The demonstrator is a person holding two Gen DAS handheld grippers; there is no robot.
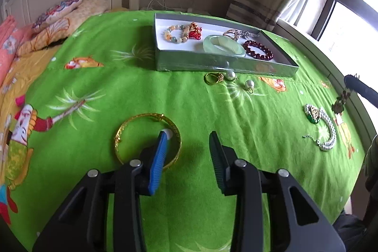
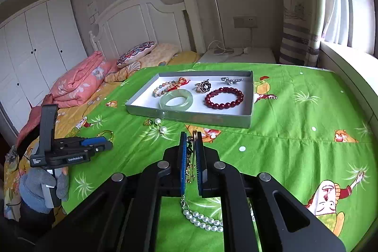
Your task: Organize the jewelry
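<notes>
A grey tray (image 1: 226, 64) (image 2: 189, 115) on the green cloth holds a jade bangle (image 1: 223, 45) (image 2: 176, 99), a dark red bead bracelet (image 1: 258, 50) (image 2: 224, 97), a pale bead bracelet (image 1: 176, 33), a red knotted piece and brooches. My left gripper (image 1: 189, 136) is open over the cloth, its blue finger above a gold bangle (image 1: 147, 141). My right gripper (image 2: 191, 135) is shut on a small gold chain piece (image 2: 190, 164), lifted above a pearl bracelet (image 2: 203, 219). The right gripper's tip and the hanging piece show in the left wrist view (image 1: 340, 100).
A gold ring (image 1: 213, 78) (image 2: 148, 122) and two pearl earrings (image 1: 249, 84) (image 2: 163, 130) lie in front of the tray. A pearl bracelet with a green pendant (image 1: 321, 126) lies at right. Pillows and a pink quilt (image 2: 78, 82) are at left; the windowsill is at right.
</notes>
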